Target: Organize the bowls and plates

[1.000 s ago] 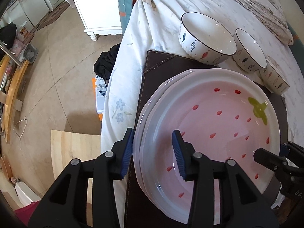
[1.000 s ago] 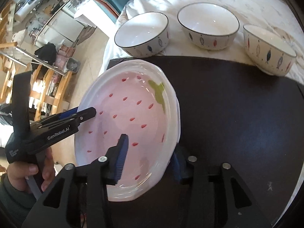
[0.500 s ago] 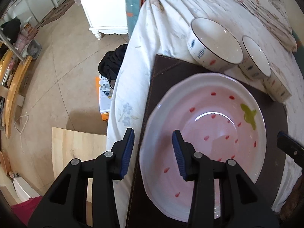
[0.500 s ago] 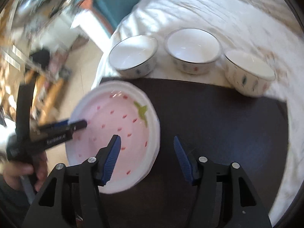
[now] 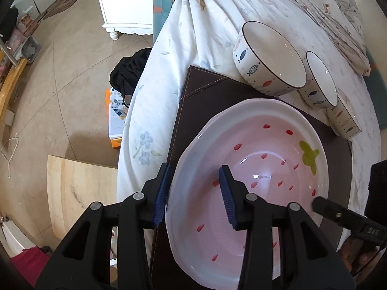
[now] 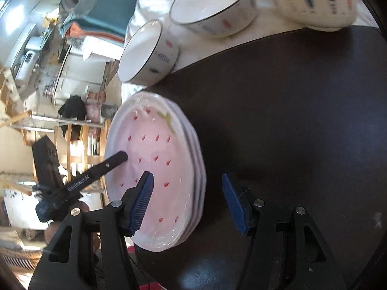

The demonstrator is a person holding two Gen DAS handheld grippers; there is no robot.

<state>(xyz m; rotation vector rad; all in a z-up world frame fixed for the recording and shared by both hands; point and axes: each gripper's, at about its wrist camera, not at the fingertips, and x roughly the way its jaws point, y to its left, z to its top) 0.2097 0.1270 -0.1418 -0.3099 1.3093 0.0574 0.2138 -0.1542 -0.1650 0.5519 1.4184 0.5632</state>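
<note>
Stack of pink strawberry-pattern plates (image 6: 167,169) on a dark brown mat (image 6: 290,120), at its left edge. The left tongs (image 5: 196,191) straddle the near rim of the top plate (image 5: 254,169), but whether the pads press it cannot be told. The right tongs (image 6: 187,200), having just been opening, stand released around the stack's right rim, pads clear. Three white patterned bowls (image 5: 271,58) sit in a row beyond the mat.

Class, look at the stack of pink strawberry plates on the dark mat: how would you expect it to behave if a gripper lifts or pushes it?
The pink strawberry plates look like glazed ceramic, so probably rigid, breakable and slippery against fingers. Several sit nested, so the stack is likely heavy and the upper plates may slide if tilted. Being broad, low and flat on the dark mat, it should slide rather than tip.
</note>
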